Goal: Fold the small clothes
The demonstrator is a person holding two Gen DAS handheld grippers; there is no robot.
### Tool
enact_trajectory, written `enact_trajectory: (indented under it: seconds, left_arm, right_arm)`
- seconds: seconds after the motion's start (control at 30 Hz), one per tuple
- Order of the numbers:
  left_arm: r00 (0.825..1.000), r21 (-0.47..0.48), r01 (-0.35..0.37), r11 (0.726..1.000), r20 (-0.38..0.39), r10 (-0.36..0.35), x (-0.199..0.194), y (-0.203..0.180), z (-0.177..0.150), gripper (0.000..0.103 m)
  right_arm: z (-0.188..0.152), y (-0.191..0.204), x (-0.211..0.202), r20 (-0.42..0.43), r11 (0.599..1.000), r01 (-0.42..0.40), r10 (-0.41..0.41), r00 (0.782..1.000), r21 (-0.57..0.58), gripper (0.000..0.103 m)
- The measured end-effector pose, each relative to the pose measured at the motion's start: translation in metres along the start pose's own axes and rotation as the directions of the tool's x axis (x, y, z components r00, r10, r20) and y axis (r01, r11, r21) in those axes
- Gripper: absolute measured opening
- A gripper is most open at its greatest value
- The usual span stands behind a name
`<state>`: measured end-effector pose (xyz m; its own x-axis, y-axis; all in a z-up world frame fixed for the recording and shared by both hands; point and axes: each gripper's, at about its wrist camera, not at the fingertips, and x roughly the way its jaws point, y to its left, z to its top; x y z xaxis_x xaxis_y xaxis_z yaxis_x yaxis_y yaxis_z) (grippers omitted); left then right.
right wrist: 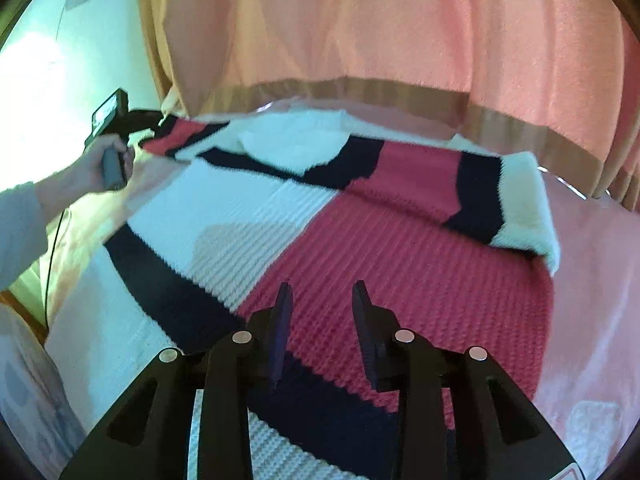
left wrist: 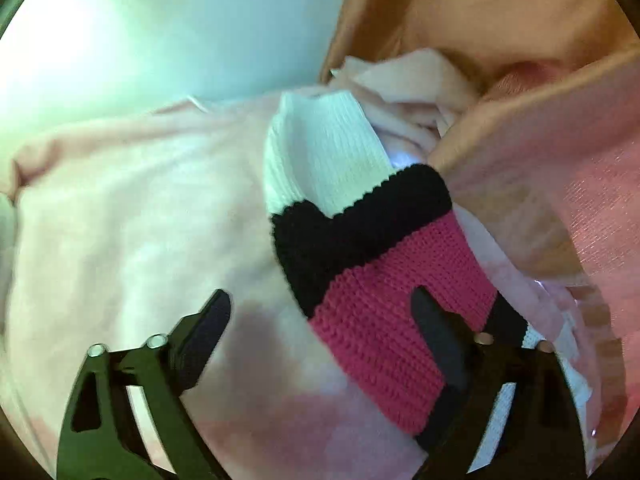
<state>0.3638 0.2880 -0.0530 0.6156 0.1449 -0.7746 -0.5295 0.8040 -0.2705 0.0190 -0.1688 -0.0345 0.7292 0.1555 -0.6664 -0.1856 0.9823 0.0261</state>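
Observation:
A knitted sweater in red, black and white blocks (right wrist: 392,248) lies spread on a pink bedcover (right wrist: 592,280). Its right sleeve (right wrist: 480,188) is folded over the body. My right gripper (right wrist: 322,300) hovers low over the sweater's near part, jaws open a little and empty. In the left wrist view the other sleeve (left wrist: 360,248) lies across the pink cover between the fingers of my left gripper (left wrist: 320,308), which is wide open with nothing clamped. The left gripper also shows in the right wrist view (right wrist: 116,128), held by a hand at the sweater's far left corner.
A peach curtain (right wrist: 360,28) hangs along the far side of the bed, its hem just behind the sweater. A pale wall (left wrist: 180,20) is at the left. Rumpled pale cloth (left wrist: 412,80) lies beyond the sleeve in the left wrist view.

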Motion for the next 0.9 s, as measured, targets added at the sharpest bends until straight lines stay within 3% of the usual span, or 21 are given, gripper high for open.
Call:
enact_trajectory:
  seconds: [0.03, 0.1, 0.13, 0.3, 0.47, 0.57, 0.6, 0.73, 0.77, 0.8, 0.83, 0.9]
  left_arm:
    - [1.0, 0.019, 0.004, 1.0, -0.003, -0.004, 0.002, 0.0, 0.0, 0.06]
    - [1.0, 0.064, 0.009, 0.998, -0.017, -0.008, 0.006, -0.006, 0.0, 0.015]
    - [1.0, 0.09, 0.006, 0.996, -0.012, -0.005, 0.004, -0.012, 0.001, 0.007]
    - [0.989, 0.22, 0.007, 0.975, 0.143, -0.04, -0.05, -0.049, 0.0, 0.006]
    - [0.944, 0.444, 0.106, 0.89, 0.237, -0.231, -0.147, -0.123, -0.037, 0.006]
    - [0.894, 0.57, 0.214, 0.794, 0.213, -0.394, -0.213, -0.171, -0.086, 0.006]
    - [0.874, 0.617, 0.257, 0.744, 0.181, -0.452, -0.235, -0.191, -0.11, 0.006]
    - [0.831, 0.718, 0.372, 0.589, 0.025, -0.556, -0.273, -0.244, -0.192, 0.006]
    - [0.827, 0.74, 0.39, 0.548, -0.019, -0.562, -0.276, -0.257, -0.218, 0.006]
    - [0.826, 0.753, 0.398, 0.524, -0.045, -0.562, -0.279, -0.265, -0.236, 0.006]
    - [0.831, 0.783, 0.402, 0.474, -0.095, -0.548, -0.276, -0.279, -0.267, 0.006]
    - [0.848, 0.81, 0.403, 0.427, -0.154, -0.508, -0.262, -0.295, -0.303, 0.01]
  right_arm:
    - [-0.001, 0.001, 0.003, -0.005, 1.0, 0.008, -0.008, 1.0, -0.005, 0.031]
    - [0.0, -0.001, 0.007, -0.01, 1.0, 0.012, -0.011, 1.0, 0.006, 0.033]
    - [-0.001, -0.004, 0.006, -0.008, 1.0, 0.015, -0.015, 1.0, 0.015, 0.034]
    - [0.003, -0.012, 0.0, 0.021, 0.998, 0.034, -0.035, 0.999, 0.048, 0.035]
    - [0.011, -0.018, -0.012, 0.063, 0.997, 0.045, -0.049, 0.997, 0.062, 0.035]
    - [0.014, -0.022, -0.024, 0.1, 0.996, 0.048, -0.055, 0.993, 0.071, 0.035]
    - [0.015, -0.023, -0.028, 0.112, 0.996, 0.049, -0.056, 0.992, 0.07, 0.035]
    - [0.017, -0.026, -0.045, 0.156, 0.997, 0.066, -0.073, 0.985, 0.05, 0.043]
    - [0.017, -0.028, -0.048, 0.159, 0.996, 0.067, -0.074, 0.984, 0.05, 0.043]
    - [0.018, -0.029, -0.05, 0.159, 0.996, 0.064, -0.072, 0.985, 0.054, 0.043]
    - [0.018, -0.031, -0.05, 0.159, 0.997, 0.061, -0.07, 0.985, 0.055, 0.044]
    - [0.018, -0.033, -0.05, 0.15, 0.996, 0.074, -0.081, 0.985, 0.056, 0.048]
